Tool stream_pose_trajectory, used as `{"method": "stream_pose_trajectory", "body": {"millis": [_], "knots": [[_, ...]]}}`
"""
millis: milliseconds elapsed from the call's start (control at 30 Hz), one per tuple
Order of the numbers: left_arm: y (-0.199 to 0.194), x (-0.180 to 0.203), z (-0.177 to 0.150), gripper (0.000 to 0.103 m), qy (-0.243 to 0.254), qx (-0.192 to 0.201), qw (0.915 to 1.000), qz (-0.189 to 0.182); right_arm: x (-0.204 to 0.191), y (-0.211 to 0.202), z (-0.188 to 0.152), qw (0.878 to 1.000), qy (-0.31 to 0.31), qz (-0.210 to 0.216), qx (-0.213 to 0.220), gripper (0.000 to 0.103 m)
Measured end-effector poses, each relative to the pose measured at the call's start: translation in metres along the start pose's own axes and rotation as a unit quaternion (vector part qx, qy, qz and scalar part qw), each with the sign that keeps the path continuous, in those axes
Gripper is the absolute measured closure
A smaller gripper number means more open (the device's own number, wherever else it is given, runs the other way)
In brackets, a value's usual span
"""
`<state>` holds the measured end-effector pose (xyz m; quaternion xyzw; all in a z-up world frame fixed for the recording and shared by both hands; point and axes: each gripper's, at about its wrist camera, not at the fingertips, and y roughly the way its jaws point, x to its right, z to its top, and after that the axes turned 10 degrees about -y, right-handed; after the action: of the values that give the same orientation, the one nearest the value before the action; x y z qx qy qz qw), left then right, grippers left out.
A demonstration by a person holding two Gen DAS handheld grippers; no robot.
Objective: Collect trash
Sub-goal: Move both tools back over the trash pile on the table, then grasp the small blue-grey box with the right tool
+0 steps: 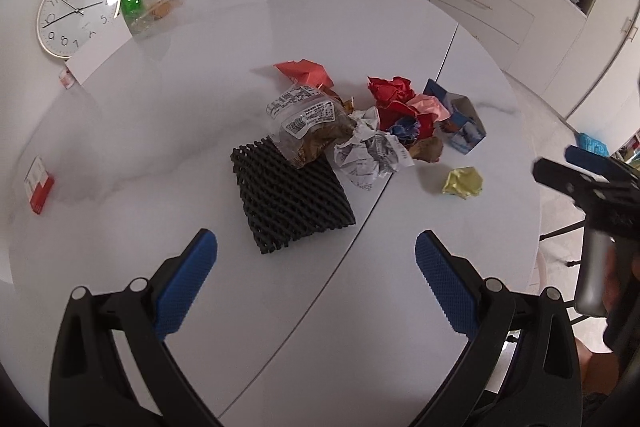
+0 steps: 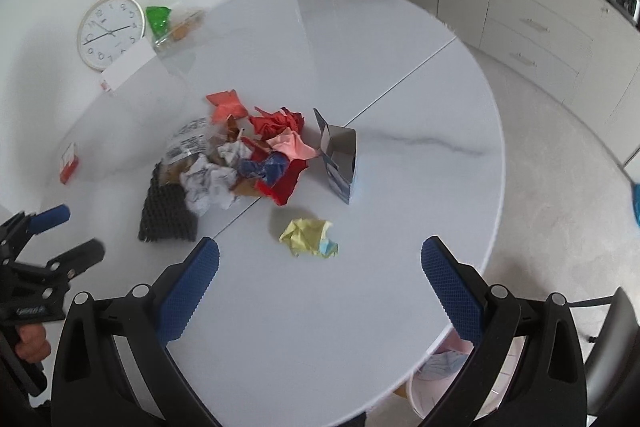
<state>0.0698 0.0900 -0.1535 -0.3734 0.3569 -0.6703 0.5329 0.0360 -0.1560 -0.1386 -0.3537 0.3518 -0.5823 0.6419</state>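
both tongs, left gripper (image 1: pixel 316 259) and right gripper (image 2: pixel 320 259), gape empty near trash pile (image 1: pixel 360 131), yellow paper wad (image 2: pixel 308 237) nearest, likely first grab.

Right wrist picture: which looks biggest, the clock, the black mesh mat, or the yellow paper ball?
1. Clock
2. Black mesh mat
3. Yellow paper ball
The mat and ball look close in size, and the ball sits nearer the camera, so their order is unsure.
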Motion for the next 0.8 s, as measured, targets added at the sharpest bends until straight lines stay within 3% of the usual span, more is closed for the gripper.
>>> {"method": "stream_pose_trajectory", "body": {"millis": [200,267,400,500,533,567,700,800], "knots": [[0.014,-0.003,0.014,0.008,0.014,-0.003,0.9999,-0.008,0.011,0.056,0.029,0.999,-0.016,-0.016,-0.026,0.016],[0.019,-0.004,0.019,0.008,0.018,-0.002,0.9998,-0.007,0.016,0.078,0.036,0.999,-0.021,-0.016,-0.045,0.027],[0.031,-0.009,0.032,0.008,0.013,-0.006,0.9999,-0.002,0.022,0.105,0.039,0.997,-0.025,-0.01,-0.069,0.039],[0.036,-0.009,0.039,0.008,0.018,-0.006,0.9998,-0.003,0.026,0.114,0.038,0.997,-0.025,-0.002,-0.077,0.06],[0.037,-0.007,0.04,0.008,0.024,-0.006,0.9997,-0.004,0.028,0.115,0.038,0.997,-0.022,0.01,-0.079,0.075],[0.04,-0.002,0.041,0.008,0.034,-0.005,0.9994,-0.006,0.031,0.115,0.037,0.997,-0.019,0.016,-0.079,0.083],[0.046,0.018,0.038,0.008,0.07,-0.008,0.9975,-0.01,0.04,0.109,0.035,0.997,-0.006,0.031,-0.072,0.086],[0.046,0.04,0.031,0.008,0.092,-0.016,0.9951,-0.035,0.052,0.096,0.031,0.997,0.014,0.039,-0.062,0.087]]}}
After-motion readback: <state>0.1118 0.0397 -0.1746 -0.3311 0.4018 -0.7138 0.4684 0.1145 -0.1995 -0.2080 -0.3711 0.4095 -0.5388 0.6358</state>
